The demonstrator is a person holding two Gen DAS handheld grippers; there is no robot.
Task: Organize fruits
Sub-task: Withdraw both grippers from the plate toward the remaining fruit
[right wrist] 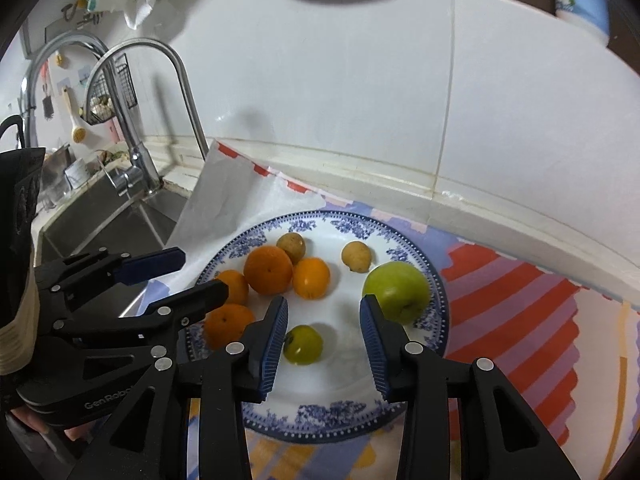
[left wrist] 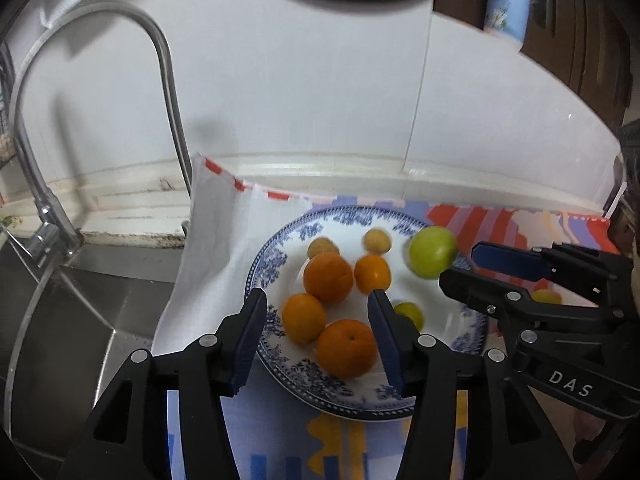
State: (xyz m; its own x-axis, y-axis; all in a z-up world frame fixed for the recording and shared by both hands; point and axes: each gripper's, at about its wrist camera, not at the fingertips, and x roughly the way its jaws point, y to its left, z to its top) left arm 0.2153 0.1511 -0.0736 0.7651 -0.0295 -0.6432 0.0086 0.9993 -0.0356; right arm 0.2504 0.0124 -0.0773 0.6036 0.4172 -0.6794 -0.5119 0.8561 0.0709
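Blue-patterned white plate (right wrist: 434, 292) — orange fruit (right wrist: 268, 270)

1 plate (right wrist: 438, 304) holds 4 oranges (right wrist: 267, 270), 2 longans (right wrist: 356, 256), 2 green fruits (right wrist: 396, 290).

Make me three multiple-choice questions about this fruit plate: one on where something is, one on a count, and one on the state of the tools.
1. Where is the green apple?
A) held in a tool
B) on the plate, by its right rim
C) at the plate's centre

2. How many orange fruits lie on the plate?
A) two
B) four
C) six

3. How do the left tool and the right tool stand?
A) both open, holding nothing
B) both shut on fruit
C) left shut on an orange fruit, right open

Answers:
1 B: it sits against the blue-patterned rim.
2 B: four show in both views.
3 A: each tool's jaws stand apart and grip nothing.
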